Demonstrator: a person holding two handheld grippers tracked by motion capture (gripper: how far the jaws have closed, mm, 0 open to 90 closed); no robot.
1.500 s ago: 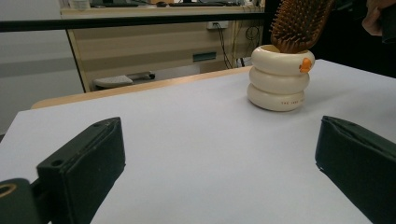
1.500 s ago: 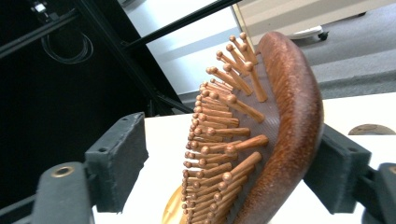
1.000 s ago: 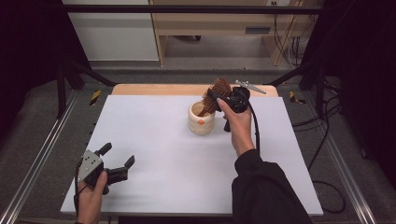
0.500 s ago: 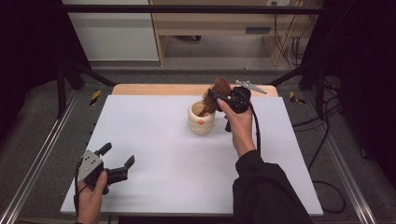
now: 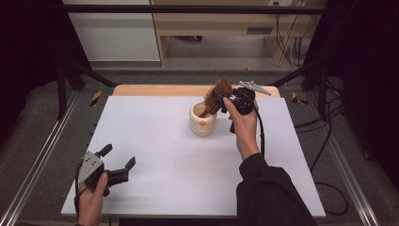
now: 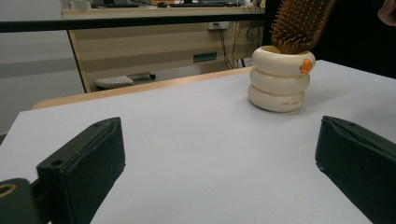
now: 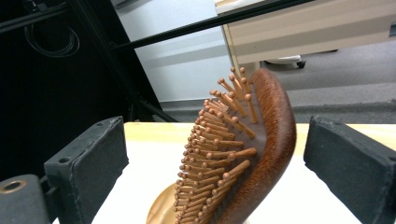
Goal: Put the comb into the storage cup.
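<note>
At far left, the left hand-held gripper (image 5: 118, 157) rests low on the desk (image 5: 160, 188) near its front left corner, jaws spread wide apart and holding nothing; a grey three-cornered plate tops its body. In the left gripper view the jaws are matte black blocks with square edges, and the bare white sheet lies between them. The desk surface is smooth, white and matte, with a band of pale wood along the far edge.

Centre: a cream ceramic holder (image 5: 203, 120), formed as three stacked rounded rings with a glossy glaze. An orange mark sits on its top ring, and a line of small print runs along the lowest ring, too small to read. A wooden hairbrush (image 5: 217, 95) stands tilted in the holder, handle down, head rising above the rim toward the right. Its back is polished reddish-brown wood; the face carries rows of round-tipped wooden pins.

Right: the right hand-held gripper (image 5: 225, 100), raised beside the holder, jaws apart on either side of the brush head, not touching it.
</note>
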